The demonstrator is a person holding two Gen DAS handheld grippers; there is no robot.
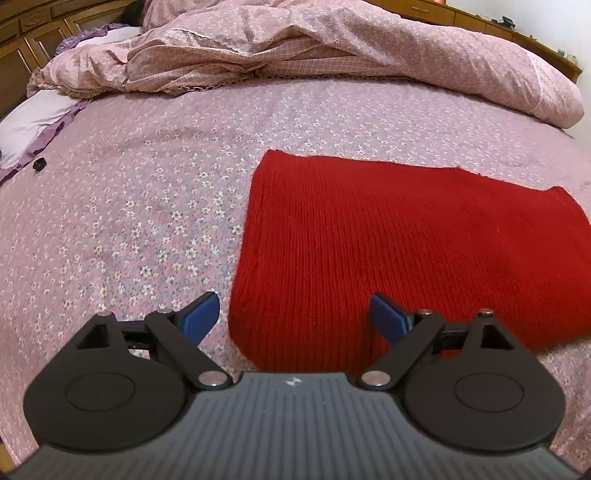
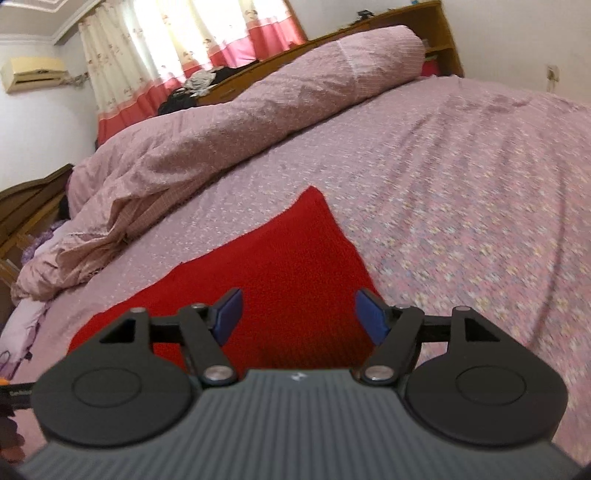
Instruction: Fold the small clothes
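A red knitted garment point(image 1: 399, 243) lies flat on the pink flowered bedsheet point(image 1: 147, 192), folded into a rough rectangle. My left gripper point(image 1: 295, 314) is open and empty, hovering over the garment's near left corner. In the right wrist view the same red garment point(image 2: 288, 266) lies under my right gripper point(image 2: 299, 314), which is open and empty above its near right part. The blue fingertips point(image 2: 229, 310) hold nothing.
A crumpled pink duvet point(image 1: 295, 48) is piled along the far side of the bed and also shows in the right wrist view point(image 2: 221, 122). A white pillow point(image 1: 33, 122) and a small black object point(image 1: 38, 164) lie at the left. A wooden headboard point(image 2: 406, 26) stands behind.
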